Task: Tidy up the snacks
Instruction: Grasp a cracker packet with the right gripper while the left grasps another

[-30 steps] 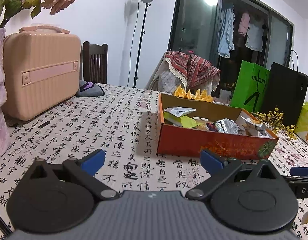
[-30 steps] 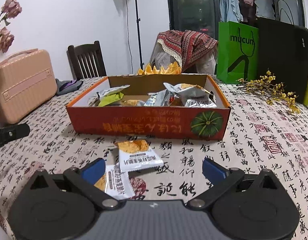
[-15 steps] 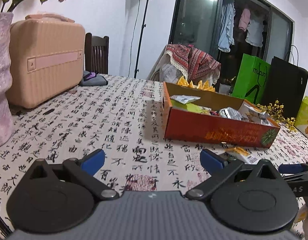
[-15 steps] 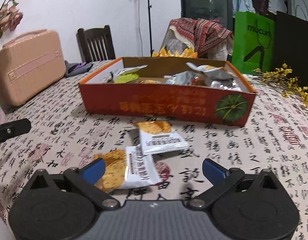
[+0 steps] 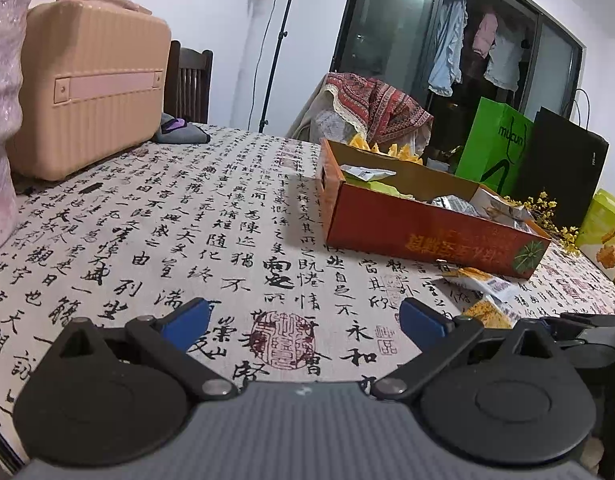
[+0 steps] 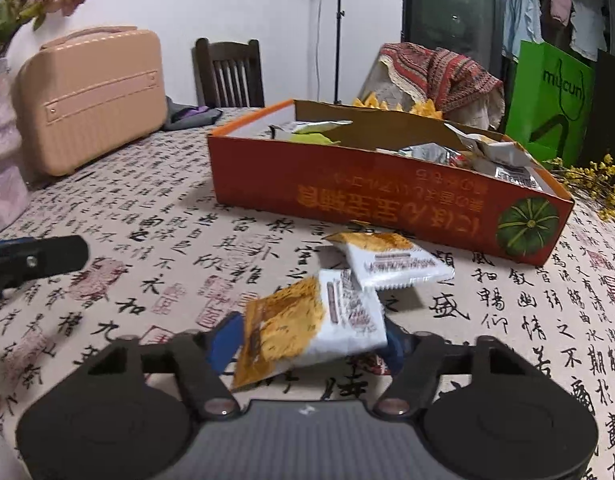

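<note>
While the right tool has just been closing, its blue pads sit at both edges of a white-and-orange snack packet, pinching it with the packet tilted and its far end off the cloth. Second packet, same kind, lies flat just beyond, overlapping the first one's far corner and close to the front wall of the orange box. Box is open-topped, holds several loose wrappers, pumpkin print on its right front corner. Left tool spread wide, nothing between its pads, low over bare calligraphy-print cloth on the bench; both packets show at its right, near the box. In the right wrist view the left tool's tip pokes in at the left edge. Further out: pink case at back left of bench, pale vase at far left, dark chair behind, green bag and yellow dried flowers at right.
</note>
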A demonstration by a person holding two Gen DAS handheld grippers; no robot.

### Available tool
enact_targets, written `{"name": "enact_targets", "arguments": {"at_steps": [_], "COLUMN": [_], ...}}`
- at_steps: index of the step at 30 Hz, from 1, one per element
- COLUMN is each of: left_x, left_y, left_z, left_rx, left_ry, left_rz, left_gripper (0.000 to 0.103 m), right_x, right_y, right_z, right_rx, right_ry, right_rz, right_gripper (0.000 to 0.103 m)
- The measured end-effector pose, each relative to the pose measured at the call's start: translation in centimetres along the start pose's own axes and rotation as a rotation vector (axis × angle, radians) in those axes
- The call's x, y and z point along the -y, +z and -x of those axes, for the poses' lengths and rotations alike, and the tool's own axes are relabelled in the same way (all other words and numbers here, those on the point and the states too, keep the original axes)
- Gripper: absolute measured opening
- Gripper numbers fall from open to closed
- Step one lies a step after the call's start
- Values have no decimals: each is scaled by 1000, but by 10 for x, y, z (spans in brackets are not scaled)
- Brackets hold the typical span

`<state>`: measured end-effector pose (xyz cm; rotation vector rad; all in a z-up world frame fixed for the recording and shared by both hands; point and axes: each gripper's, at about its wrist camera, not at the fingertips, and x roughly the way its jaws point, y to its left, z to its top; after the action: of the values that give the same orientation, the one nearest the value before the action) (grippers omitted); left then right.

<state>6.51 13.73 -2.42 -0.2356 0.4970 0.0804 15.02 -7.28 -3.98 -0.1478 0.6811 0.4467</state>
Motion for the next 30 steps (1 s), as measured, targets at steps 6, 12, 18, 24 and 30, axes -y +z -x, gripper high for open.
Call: {"name": "enact_targets", "arguments": {"at_steps": [6, 12, 18, 24, 30], "left_x": [3, 10, 29, 59, 94], "left_y": [0, 4, 8, 13, 16], "left_z": [-1, -2, -5, -15, -32], "left_rx": [2, -2, -9, -29, -72], "left_ry": [-3, 4, -3, -26, -53], "left_rz": [-1, 1, -29, -63, -115], "left_gripper": [103, 103, 103, 103, 103], "right_x": [3, 12, 37, 74, 108], "right_y": [0, 1, -1, -4, -14], "right_z": [14, 30, 49, 63, 70], "right_rx": [64, 114, 169, 209, 231], "right_ry": [1, 28, 15, -32, -69], "right_rz": [1, -16, -78, -165, -242], "right_gripper": [35, 22, 22, 22, 22]}}
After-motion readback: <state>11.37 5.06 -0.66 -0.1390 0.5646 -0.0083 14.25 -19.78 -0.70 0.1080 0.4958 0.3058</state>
